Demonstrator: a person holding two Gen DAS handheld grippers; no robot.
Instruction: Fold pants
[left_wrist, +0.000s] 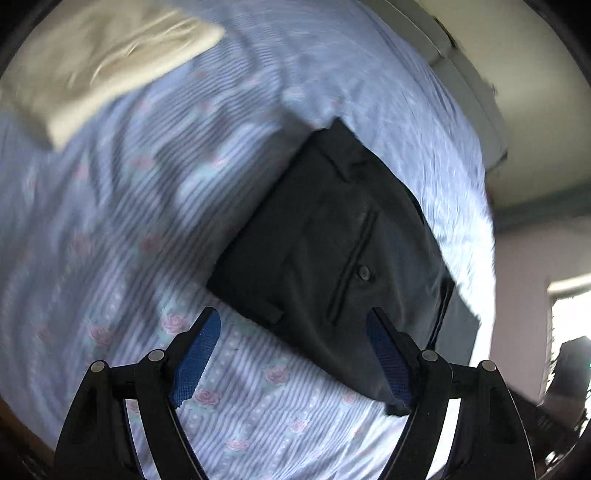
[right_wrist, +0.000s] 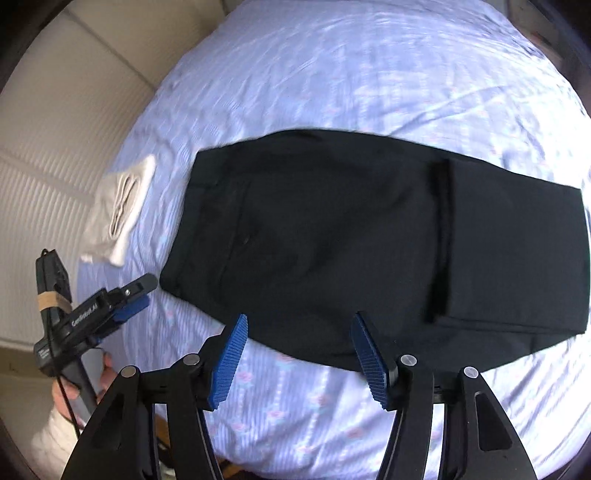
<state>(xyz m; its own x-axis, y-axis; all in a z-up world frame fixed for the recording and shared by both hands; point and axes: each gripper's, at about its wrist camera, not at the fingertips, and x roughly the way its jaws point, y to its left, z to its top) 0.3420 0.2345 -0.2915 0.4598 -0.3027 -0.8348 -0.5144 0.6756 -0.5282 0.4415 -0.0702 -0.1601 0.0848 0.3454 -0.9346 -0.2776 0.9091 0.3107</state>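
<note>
Now both tools are released and empty: the right tool (right_wrist: 297, 350) hangs above the near edge of the black pants (right_wrist: 369, 236), the left tool (left_wrist: 293, 354) at their waistband end; the pants lie folded on the bed (right_wrist: 332, 74), seemingly needing another fold.

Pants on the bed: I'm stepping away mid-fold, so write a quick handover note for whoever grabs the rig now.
Left gripper: open, holding nothing, poised above the pants' near edge.
Right gripper: open, holding nothing, above the bedsheet just short of the pants.
Black pants: flat on the striped floral bedsheet, folded into a long rectangle, back pocket button up.
Folded cream garment: lies apart, to one side.
Done: at least one fold.
Left: probably another fold to shorten them, then smooth.
</note>
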